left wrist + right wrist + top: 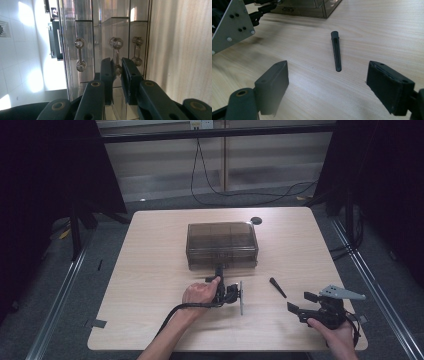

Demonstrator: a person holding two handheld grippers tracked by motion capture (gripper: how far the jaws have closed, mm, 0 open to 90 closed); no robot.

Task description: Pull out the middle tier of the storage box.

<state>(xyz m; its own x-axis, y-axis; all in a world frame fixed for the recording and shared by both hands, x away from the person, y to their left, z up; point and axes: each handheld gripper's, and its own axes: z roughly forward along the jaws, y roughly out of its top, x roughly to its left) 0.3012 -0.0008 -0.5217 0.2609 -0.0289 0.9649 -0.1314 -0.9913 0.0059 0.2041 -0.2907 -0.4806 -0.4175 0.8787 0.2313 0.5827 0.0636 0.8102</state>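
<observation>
A smoky see-through drawer box (222,244) stands in the middle of the table. Its front carries three clear handles; my left gripper (118,68), rolled on its side, is shut on the middle handle (115,47). In the high view the left gripper (219,270) reaches from the hand to the box's front. A black tapered clip (277,287) lies flat on the wood to the right. My right gripper (301,301) rests near the table's front right corner, open, jaws pointing at the clip (336,51), which lies a little beyond the right gripper (327,82).
A round black grommet (256,220) sits in the table behind the box. The left gripper's grey plate (232,27) stands to the left in the right gripper view. Bare wood (150,270) spreads left of the box. Cables run across the floor beyond the table.
</observation>
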